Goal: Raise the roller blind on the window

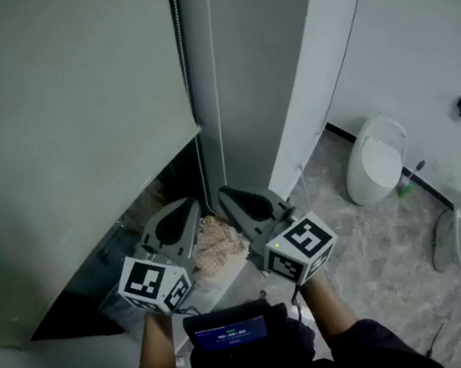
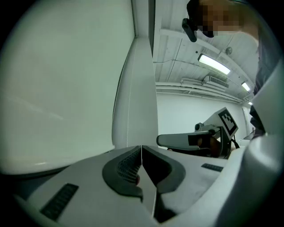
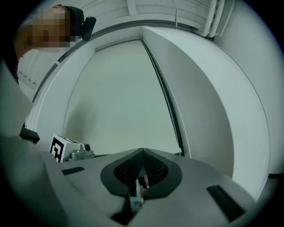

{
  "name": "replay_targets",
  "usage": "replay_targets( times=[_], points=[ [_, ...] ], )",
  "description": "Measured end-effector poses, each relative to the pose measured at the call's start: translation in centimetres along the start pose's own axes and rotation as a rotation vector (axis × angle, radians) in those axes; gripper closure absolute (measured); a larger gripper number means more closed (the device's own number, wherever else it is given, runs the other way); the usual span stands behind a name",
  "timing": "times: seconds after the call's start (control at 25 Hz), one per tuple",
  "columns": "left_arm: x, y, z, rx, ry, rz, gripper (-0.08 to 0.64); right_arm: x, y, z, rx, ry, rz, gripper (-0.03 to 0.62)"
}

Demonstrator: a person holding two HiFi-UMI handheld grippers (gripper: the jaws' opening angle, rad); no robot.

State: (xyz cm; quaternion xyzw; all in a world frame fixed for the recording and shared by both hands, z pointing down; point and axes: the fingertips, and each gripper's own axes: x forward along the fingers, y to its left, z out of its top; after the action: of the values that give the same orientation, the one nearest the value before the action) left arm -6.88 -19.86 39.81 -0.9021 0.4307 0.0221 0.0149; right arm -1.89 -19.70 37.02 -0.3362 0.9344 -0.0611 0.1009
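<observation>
the roller blind (image 1: 70,116) is lowered, above and left of both tongs; its bead chain (image 1: 187,75) hangs just above the gap between them, untouched; the left tongs (image 1: 185,210) are fully closed on nothing; the right tongs (image 1: 231,197) are likewise closed and empty; the approach step is judged in hand; next, one pair must be opened, set around the chain, closed and drawn down.

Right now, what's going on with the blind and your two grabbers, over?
Left gripper shut, right gripper shut, both empty. Blind mostly down. Chain hangs free beside it. Cloth below the grippers, not blocking.
</observation>
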Motion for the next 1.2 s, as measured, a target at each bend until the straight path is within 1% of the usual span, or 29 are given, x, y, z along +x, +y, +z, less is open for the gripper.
replay_targets(
  times=[0.12,0.24,0.28,0.32,0.4,0.44,0.56,0.6,0.68,0.72,0.88,1.0,1.08,1.2],
  points=[
    [-0.1,0.0,-0.5,-0.006,0.005,-0.001,0.549,-0.1,-0.1,-0.5,-0.001,0.012,-0.005,0.586],
    [-0.2,0.1,-0.7,-0.016,0.009,0.001,0.549,-0.2,-0.6,-1.3,-0.039,0.048,-0.033,0.586],
    [-0.2,0.2,-0.8,-0.018,0.009,0.004,0.549,-0.2,-0.6,-1.3,-0.036,0.041,-0.032,0.586],
    [-0.1,0.4,-0.8,-0.022,0.010,0.010,0.549,-0.1,-0.5,-1.1,-0.017,0.021,-0.021,0.586],
    [0.5,1.2,-1.1,-0.039,0.017,0.039,0.549,-0.3,-0.3,-0.8,0.053,-0.018,0.013,0.586],
    [1.0,1.6,-1.3,-0.052,0.024,0.047,0.548,-0.6,-0.4,-0.9,0.082,-0.017,0.019,0.584],
    [3.2,2.1,-1.3,-0.091,0.025,0.034,0.543,-1.8,-1.4,-1.4,0.114,-0.006,-0.002,0.586],
    [4.3,2.1,-1.1,-0.091,0.025,0.028,0.516,-2.3,-1.6,-1.4,0.120,-0.014,-0.005,0.584],
    [6.9,2.2,-0.6,-0.073,0.033,0.017,0.450,-3.2,-2.3,-1.6,0.117,-0.016,-0.021,0.585],
    [8.3,2.3,-0.1,-0.060,0.034,0.012,0.443,-3.7,-2.8,-1.7,0.111,-0.011,-0.034,0.584],
    [13.9,3.5,2.8,-0.020,0.026,0.012,0.443,-5.8,-4.4,-1.5,0.113,-0.009,-0.088,0.584],
    [17.4,4.8,4.4,-0.016,0.032,0.028,0.443,-7.2,-5.5,-1.7,0.083,0.010,-0.137,0.584],
    [18.7,5.3,5.2,-0.021,0.024,0.040,0.443,-8.0,-6.1,-1.7,0.079,0.008,-0.161,0.584],
    [18.9,5.8,6.3,-0.029,-0.010,0.079,0.448,-9.1,-7.1,-1.7,0.085,0.001,-0.190,0.584]
  ],
)
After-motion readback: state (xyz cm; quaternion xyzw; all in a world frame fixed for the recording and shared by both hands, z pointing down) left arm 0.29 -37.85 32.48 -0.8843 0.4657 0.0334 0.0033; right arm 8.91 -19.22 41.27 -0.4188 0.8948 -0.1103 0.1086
